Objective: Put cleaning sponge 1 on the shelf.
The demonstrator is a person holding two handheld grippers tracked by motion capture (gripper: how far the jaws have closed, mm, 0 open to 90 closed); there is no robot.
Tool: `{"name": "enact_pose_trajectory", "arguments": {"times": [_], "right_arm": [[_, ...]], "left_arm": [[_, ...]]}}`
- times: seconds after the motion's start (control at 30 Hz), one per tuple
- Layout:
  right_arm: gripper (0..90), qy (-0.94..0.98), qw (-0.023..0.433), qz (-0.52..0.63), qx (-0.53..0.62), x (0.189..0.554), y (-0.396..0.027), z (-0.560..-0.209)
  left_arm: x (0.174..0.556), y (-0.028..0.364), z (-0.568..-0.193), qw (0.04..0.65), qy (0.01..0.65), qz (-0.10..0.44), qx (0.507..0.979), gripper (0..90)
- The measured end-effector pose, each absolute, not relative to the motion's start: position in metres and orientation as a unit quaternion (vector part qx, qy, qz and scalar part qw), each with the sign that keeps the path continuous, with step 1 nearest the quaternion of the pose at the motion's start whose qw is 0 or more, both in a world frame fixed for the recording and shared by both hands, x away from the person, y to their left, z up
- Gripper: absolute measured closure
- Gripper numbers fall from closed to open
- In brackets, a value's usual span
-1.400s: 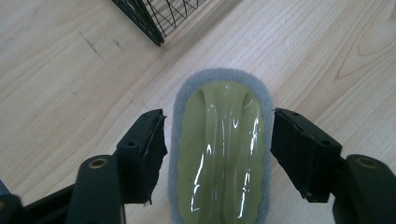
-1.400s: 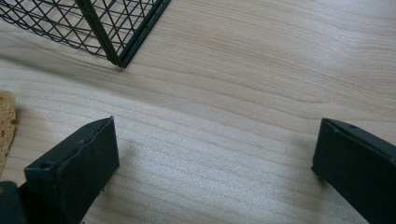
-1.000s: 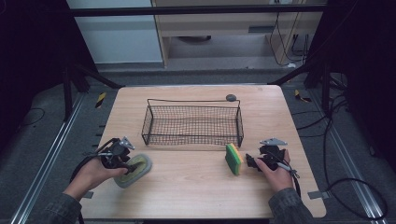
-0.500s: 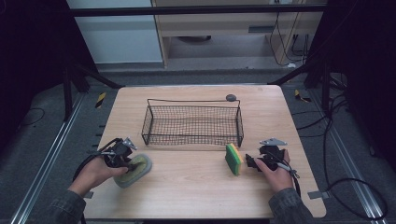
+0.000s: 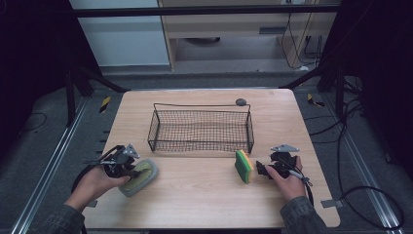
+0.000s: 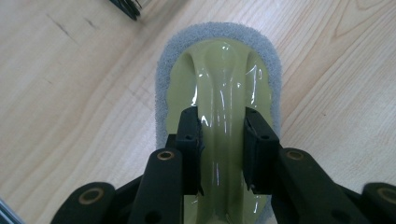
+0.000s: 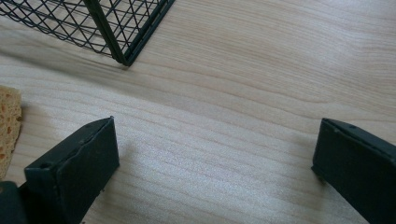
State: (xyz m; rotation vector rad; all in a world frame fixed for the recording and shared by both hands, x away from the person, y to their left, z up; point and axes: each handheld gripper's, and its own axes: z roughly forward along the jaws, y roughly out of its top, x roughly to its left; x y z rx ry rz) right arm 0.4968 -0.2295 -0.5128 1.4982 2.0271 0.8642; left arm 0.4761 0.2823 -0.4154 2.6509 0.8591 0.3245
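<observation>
A grey scrub pad (image 5: 141,178) with a glossy olive handle (image 6: 224,74) lies flat near the table's front left. My left gripper (image 6: 223,116) is shut on the handle's raised ridge, one jaw on each side; from above the left gripper (image 5: 130,169) sits over the pad's near end. A yellow and green sponge (image 5: 243,165) stands on edge at the front right. My right gripper (image 5: 261,168) is just right of it, apart from it and open. Bare wood lies between the right gripper's (image 7: 215,135) jaws, and the sponge's yellow edge (image 7: 9,126) is off to the left.
A black wire basket (image 5: 202,127) stands in the middle of the wooden table (image 5: 195,195), with its corner (image 7: 122,58) close ahead of the right gripper. A small dark round object (image 5: 240,102) lies behind the basket. Cables trail off both grippers.
</observation>
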Motion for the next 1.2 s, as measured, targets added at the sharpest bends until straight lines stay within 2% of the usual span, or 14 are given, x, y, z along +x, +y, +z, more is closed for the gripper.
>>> {"name": "enact_pose_trajectory", "arguments": {"times": [0.43,0.73,1.2], "right_arm": [[0.4,0.739,0.234,0.316,0.547,0.497,-0.229,-0.513],[0.4,0.741,0.234,0.317,0.544,0.497,-0.23,-0.513],[0.5,0.744,0.231,0.319,0.539,0.498,-0.231,-0.513]], "left_arm": [[0.469,0.267,-0.381,0.173,0.258,0.158,0.937,70.8],[0.472,0.252,-0.37,0.15,0.233,0.186,0.943,70.8],[0.495,0.225,-0.344,0.142,0.186,0.214,0.948,70.8]]}}
